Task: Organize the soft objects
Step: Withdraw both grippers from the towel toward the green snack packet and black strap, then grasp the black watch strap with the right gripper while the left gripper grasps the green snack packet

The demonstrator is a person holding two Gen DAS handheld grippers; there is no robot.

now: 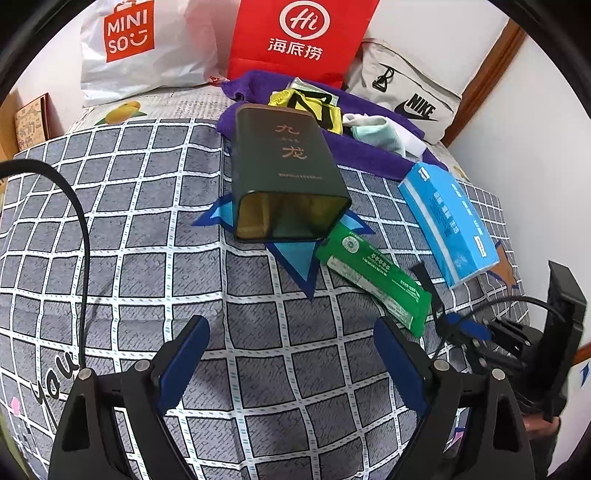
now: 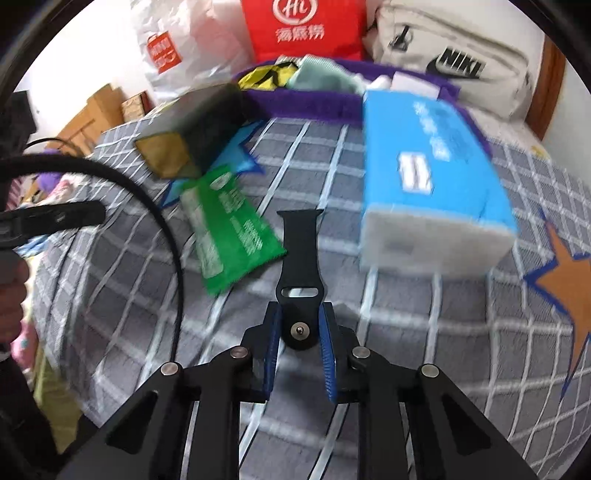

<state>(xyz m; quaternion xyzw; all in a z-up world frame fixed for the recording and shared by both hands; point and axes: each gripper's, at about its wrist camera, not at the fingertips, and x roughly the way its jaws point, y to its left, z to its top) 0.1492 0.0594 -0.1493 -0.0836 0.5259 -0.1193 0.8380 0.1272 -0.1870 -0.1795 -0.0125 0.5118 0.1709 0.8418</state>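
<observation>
One tin (image 1: 284, 173), one green packet (image 1: 373, 275), one tissue pack (image 1: 448, 221), one watch strap (image 2: 300, 251), three bags (back row) (image 1: 303, 33).

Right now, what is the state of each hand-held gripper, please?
Left hand-held gripper: open, holding nothing.
Right hand-held gripper: closed on the black watch strap.

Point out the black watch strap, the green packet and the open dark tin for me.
black watch strap (image 2: 298, 258), right wrist view, middle of the band.
green packet (image 1: 373, 275), left wrist view, centre of its face.
dark tin (image 1: 282, 155), left wrist view, printed side.
</observation>
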